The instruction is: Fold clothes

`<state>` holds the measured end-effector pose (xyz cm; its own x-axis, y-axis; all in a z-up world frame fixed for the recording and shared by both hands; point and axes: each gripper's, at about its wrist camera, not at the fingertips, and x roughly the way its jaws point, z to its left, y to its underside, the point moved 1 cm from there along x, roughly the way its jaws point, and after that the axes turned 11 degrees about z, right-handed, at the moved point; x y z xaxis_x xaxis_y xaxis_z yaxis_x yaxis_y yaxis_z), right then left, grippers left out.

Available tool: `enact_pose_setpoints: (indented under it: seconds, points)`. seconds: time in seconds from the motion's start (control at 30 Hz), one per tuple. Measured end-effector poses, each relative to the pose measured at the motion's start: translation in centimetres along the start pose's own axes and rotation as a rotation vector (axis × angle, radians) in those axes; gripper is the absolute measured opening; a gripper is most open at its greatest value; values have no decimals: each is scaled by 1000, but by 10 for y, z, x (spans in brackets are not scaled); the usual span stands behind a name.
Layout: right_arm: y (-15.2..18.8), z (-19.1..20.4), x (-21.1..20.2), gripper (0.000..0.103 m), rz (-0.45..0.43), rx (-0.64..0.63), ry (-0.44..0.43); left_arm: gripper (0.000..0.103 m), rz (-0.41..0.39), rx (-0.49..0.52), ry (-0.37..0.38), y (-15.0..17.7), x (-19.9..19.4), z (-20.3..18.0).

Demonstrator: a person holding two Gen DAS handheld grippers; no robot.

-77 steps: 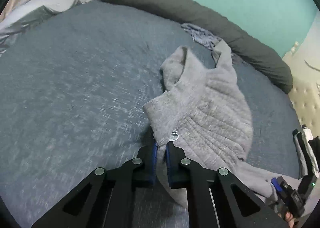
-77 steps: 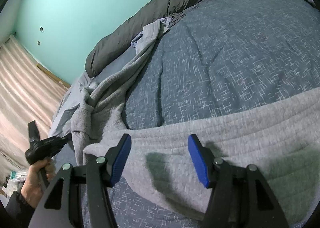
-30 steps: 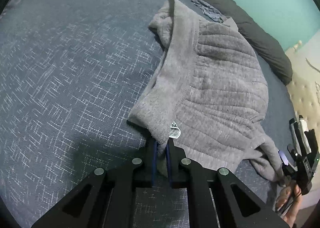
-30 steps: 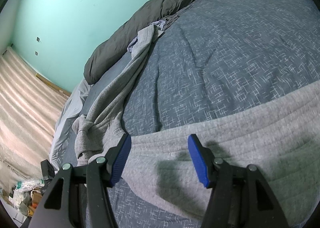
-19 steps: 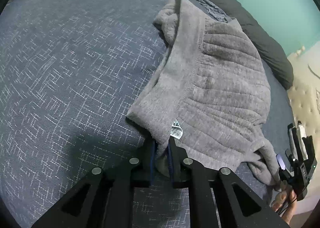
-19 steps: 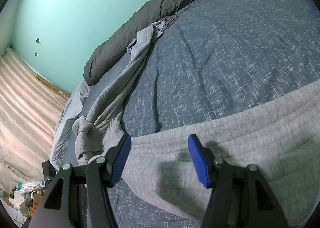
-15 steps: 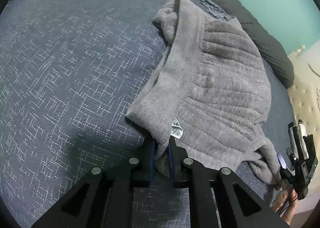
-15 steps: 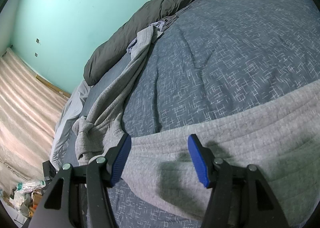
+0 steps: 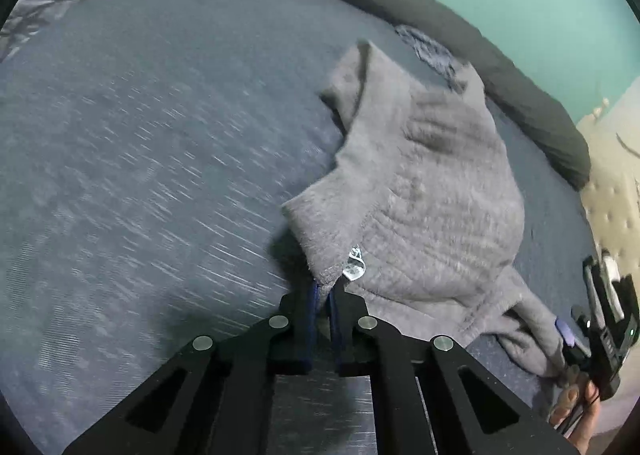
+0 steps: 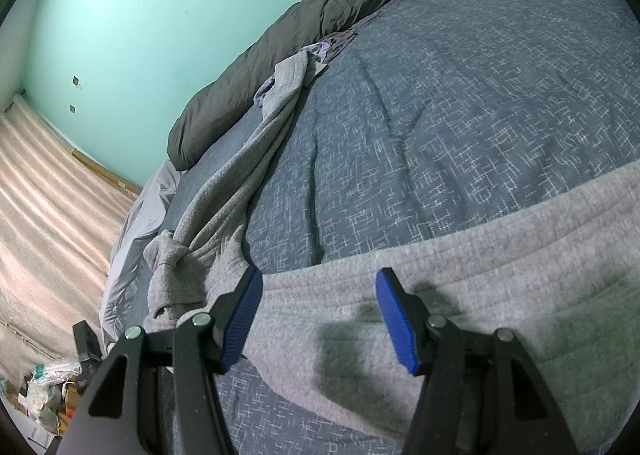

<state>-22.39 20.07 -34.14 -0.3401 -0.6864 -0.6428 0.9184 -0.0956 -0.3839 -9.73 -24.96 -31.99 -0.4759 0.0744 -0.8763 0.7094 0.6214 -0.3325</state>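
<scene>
Sweatshirt [image 9: 432,191], grey and quilted, sprawled across the blue-grey patterned bedspread [image 9: 140,175]. Reaches from the near edge of the bed up toward the dark grey rolled duvet [image 9: 440,27] under the teal wall. Lies rumpled rather than flat: one edge turned over along its length, a white care label [image 9: 354,267] showing at the near corner, one sleeve [image 10: 172,267] bunched with its cuff curled by the bed's side.

Left gripper [image 9: 323,295] clamped on the corner by that label, jaws just squeezed tighter, grey fabric pinched between the blue pads and raised a little off the bedspread. Right gripper [image 10: 320,279] poised low over a broad quilted panel, jaws standing apart, nothing between the pads, only their shadow on the cloth; seen from the left wrist, sits at the far right edge with fingers of the person's hand [image 9: 576,407] beneath it.

Judged from this: barely begun. No clean fold anywhere, no straight edges aligned. Left to do: spread the body flat, straighten the bunched sleeve, then fold sleeves and body. Crumpled bluish cloth [image 9: 432,51] near the duvet probably another piece waiting.
</scene>
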Motion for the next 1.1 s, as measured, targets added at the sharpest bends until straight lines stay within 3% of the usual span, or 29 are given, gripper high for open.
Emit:
enact_pose_setpoints:
  seconds: [0.1,0.3,0.47,0.57,0.63,0.83,0.93,1.1]
  points:
    - [1,1,0,60,-2,-3,-1,4,-36,-23,-8,-12,-18,33]
    - [0,3,-2,60,-4,-15,-8,4,-124,-100,-27,-8,-67,58]
    - [-2,3,-2,60,-5,-15,-10,4,-93,-211,-52,-12,-41,84]
    - [-3,4,-1,60,-3,-16,-11,4,-35,-243,-60,-19,-7,79]
    - [-3,4,0,60,3,-19,-12,4,-28,-223,-68,-17,-4,73]
    - [-1,6,4,60,20,-32,-12,8,-88,-226,-32,-11,-39,68]
    - [1,7,7,60,30,-40,-9,8,-160,-239,-45,-3,-67,67]
    - [4,7,11,60,42,-52,4,7,-221,-219,-48,-3,-77,51]
